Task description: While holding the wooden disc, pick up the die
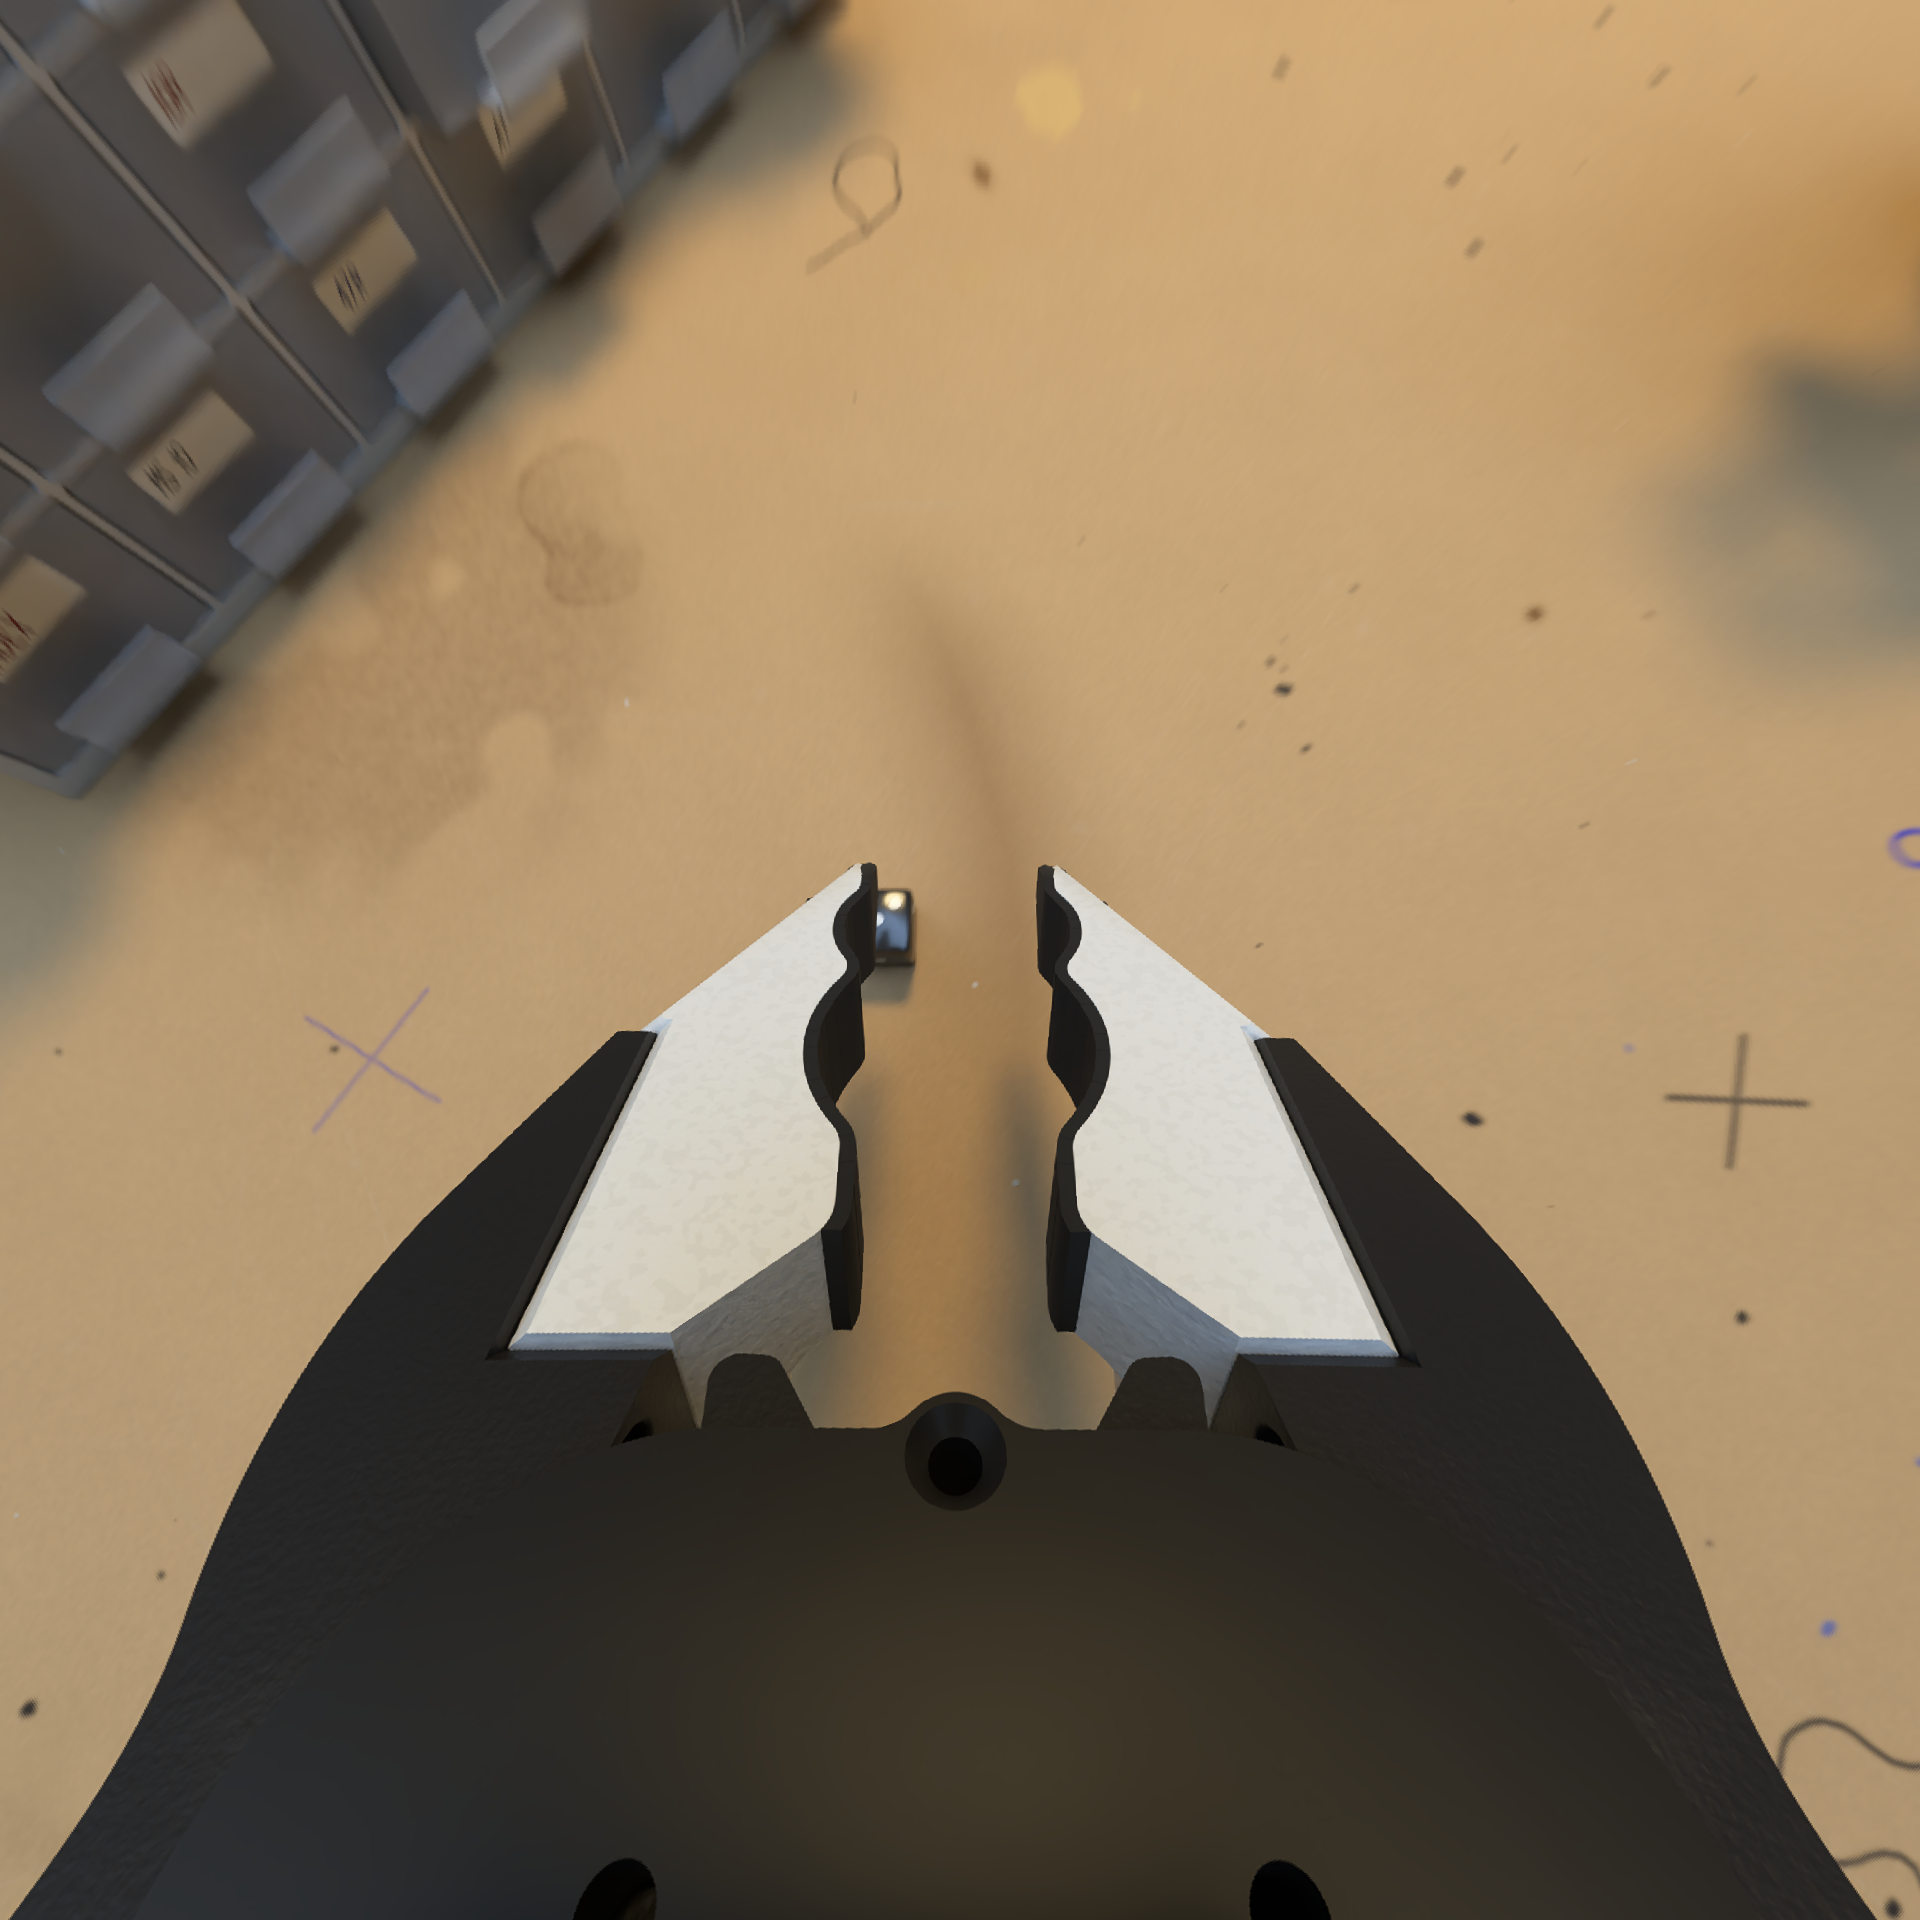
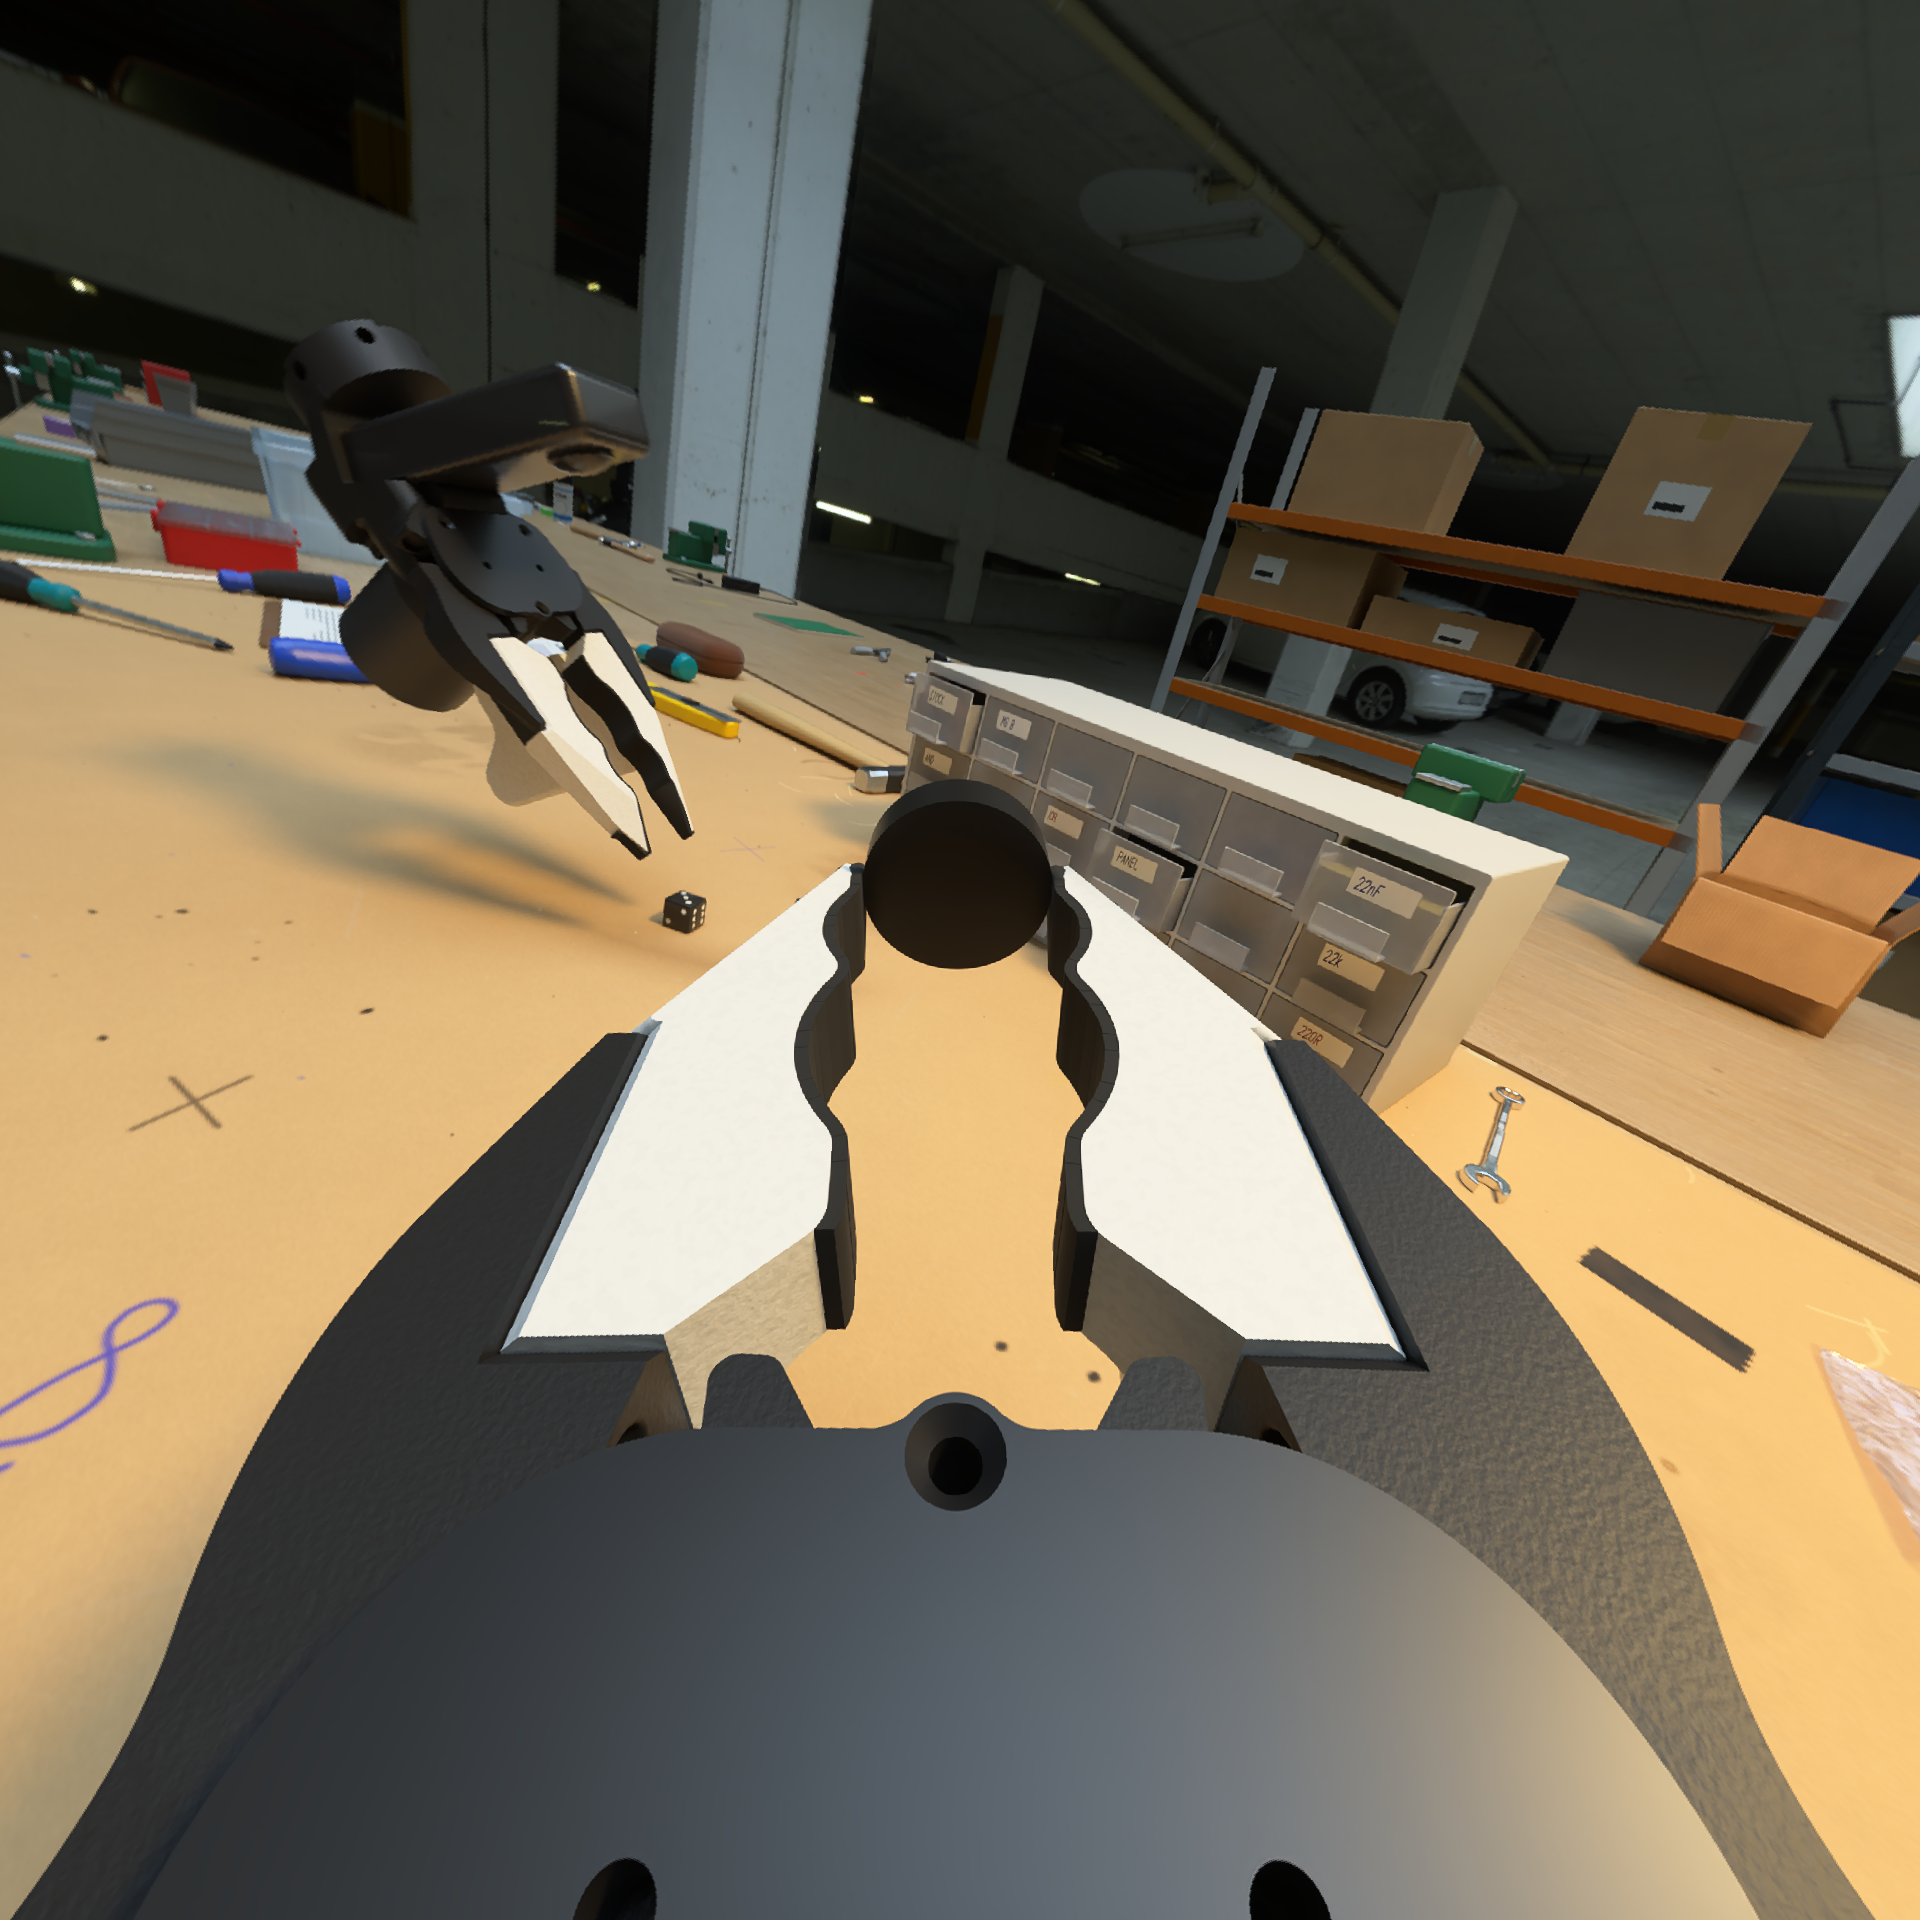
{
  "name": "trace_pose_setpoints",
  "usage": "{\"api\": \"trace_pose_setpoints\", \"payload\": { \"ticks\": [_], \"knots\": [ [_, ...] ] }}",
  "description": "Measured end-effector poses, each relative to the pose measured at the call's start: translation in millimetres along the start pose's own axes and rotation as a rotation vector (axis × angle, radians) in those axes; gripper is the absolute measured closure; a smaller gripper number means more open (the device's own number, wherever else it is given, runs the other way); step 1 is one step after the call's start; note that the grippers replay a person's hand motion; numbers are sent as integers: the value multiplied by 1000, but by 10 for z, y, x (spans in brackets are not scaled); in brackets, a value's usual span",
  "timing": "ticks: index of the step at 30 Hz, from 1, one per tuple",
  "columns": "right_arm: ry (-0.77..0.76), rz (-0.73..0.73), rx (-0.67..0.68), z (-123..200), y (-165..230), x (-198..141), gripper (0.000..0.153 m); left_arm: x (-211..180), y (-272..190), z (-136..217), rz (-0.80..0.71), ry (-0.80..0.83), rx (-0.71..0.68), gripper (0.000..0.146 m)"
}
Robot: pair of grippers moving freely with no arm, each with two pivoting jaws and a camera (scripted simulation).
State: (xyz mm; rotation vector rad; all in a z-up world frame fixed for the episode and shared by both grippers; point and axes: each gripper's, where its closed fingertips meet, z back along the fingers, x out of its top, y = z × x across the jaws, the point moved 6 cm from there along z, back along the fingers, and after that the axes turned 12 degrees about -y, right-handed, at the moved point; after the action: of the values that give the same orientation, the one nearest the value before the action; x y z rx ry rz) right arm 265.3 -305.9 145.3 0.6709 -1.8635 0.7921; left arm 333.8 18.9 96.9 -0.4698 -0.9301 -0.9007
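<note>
Right wrist view shows the right tongs (image 2: 956,894) clamped on the wooden disc (image 2: 956,878), a dark round piece pinched at its rim by the two fingertips, so its flat face turns back toward the camera and it hangs clear above the desk (image 2: 312,935). Gripping it out at the tips rather than deep in the notches keeps the disc well off the surface and out of the other tool's way, which suits a task where the disc must be kept in hand throughout. Ahead and to the left of these tongs, the black die (image 2: 684,911) with white pips sits on the desk, and the left tongs (image 2: 660,840) slant down just above it, fingers parted only narrowly and holding nothing. In the left wrist view the left tongs (image 1: 956,883) look almost straight down and the die (image 1: 894,925) lies just inside the left fingertip, off centre in the gap, apparently not yet enclosed. My judgement is that a small sideways shift would centre it before the descent and closing. Beyond the right tongs stands a small-parts drawer cabinet (image 2: 1195,831), and a small spanner (image 2: 1496,1143) lies off to their right.
</note>
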Motion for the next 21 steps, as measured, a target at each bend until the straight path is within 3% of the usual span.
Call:
{"api": "trace_pose_setpoints", "payload": {
  "ticks": [4, 7, 12, 14, 21],
  "knots": [
    [36, 50, 5, -4, 45, -29, 118, -161, 96, -143, -11, 131, 24, 116],
    [48, 124, -65, 25, 0, -2, 118, -200, 111, -209, 6, 164, 8, 116],
    [-8, 194, -342, 249, -262, 150, 118, -233, 179, -236, 12, 195, 21, 111],
    [3, 208, -459, 345, -369, 181, 118, -262, 165, -282, 20, 195, 17, 116],
    [10, 163, -603, 530, -528, 243, 118, -238, 163, -315, -67, 234, 21, 129]
  ]
}}
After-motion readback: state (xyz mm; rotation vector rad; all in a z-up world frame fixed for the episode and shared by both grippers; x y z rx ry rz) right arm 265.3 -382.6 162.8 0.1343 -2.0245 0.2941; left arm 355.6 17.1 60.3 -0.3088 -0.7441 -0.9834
